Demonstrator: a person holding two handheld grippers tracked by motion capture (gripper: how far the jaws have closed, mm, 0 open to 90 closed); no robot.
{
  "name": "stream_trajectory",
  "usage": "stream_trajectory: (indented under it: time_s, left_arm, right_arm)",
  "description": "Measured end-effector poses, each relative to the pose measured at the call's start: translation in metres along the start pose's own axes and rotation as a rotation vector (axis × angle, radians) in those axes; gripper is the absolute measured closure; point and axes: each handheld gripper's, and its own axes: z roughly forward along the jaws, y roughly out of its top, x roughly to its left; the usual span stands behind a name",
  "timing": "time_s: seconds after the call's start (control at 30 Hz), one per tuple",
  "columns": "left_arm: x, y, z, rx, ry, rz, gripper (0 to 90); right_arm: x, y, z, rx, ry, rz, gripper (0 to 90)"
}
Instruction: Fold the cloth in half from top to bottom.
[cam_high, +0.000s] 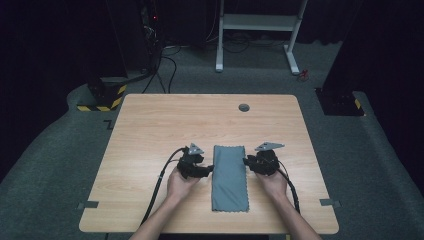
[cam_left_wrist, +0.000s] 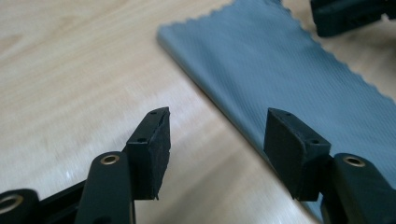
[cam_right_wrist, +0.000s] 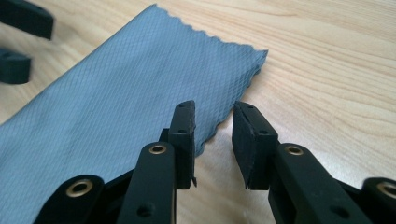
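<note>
The folded grey cloth (cam_high: 230, 177) lies flat at the 6 o'clock side of the table (cam_high: 150, 130), between both grippers. The left gripper (cam_left_wrist: 212, 140) stands wide open and empty astride the folded edge; the right gripper (cam_right_wrist: 213, 140) stands partly open and empty at the zigzag edge. Lower each until one finger slides under the edge, then close evenly.

A light wooden counter (cam_high: 150, 125) with rounded corners stands on a grey carpeted floor (cam_high: 55, 150). Near its far edge sits a small round grey cable hole (cam_high: 244, 107). One thing lies directly on the wood — a grey-blue cloth (cam_high: 230, 177), folded into a long narrow strip running from the middle of the counter toward the near edge. It lies flat; one long side is a smooth fold, the other shows zigzag-cut edges — as do its short ends. The grain runs across the counter.
</note>
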Motion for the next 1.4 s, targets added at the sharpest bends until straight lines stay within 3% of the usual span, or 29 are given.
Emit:
stream_trajectory:
  time_s: [0.2, 0.27, 0.4, 0.5, 0.7, 0.83, 1.1, 1.27, 1.4]
  left_arm:
    - [0.012, 0.019, 0.018, 0.026, -0.001, -0.043, 45.7]
    - [0.015, 0.023, 0.023, 0.033, 0.013, -0.029, 44.1]
    - [0.021, 0.027, 0.031, 0.048, 0.012, -0.055, 39.3]
    - [0.023, 0.032, 0.033, 0.049, 0.026, -0.020, 38.8]
    - [0.030, 0.041, 0.036, 0.042, 0.005, -0.068, 39.9]
    - [0.027, 0.046, 0.041, 0.056, 0.016, -0.023, 43.8]
    - [0.024, 0.050, 0.050, 0.073, 0.026, -0.043, 48.4]
    - [0.022, 0.050, 0.051, 0.078, 0.043, -0.014, 54.4]
    - [0.020, 0.051, 0.051, 0.079, 0.059, -0.006, 60.2]
  right_arm:
    - [-0.004, 0.007, 0.006, -0.008, 0.009, 0.041, 70.1]
    - [-0.004, 0.009, 0.007, -0.009, 0.007, 0.038, 69.6]
    - [-0.005, 0.014, 0.008, -0.015, 0.005, 0.049, 67.5]
    - [-0.007, 0.016, 0.010, -0.006, 0.008, 0.059, 66.4]
    - [-0.010, 0.026, 0.011, -0.018, 0.004, 0.068, 63.1]
    - [-0.010, 0.029, 0.016, -0.006, 0.007, 0.063, 63.8]
    - [-0.015, 0.033, 0.025, 0.012, -0.044, 0.085, 66.1]
    - [-0.020, 0.030, 0.030, 0.027, -0.049, 0.088, 66.2]
    - [-0.017, 0.033, 0.033, 0.038, -0.044, 0.081, 67.3]
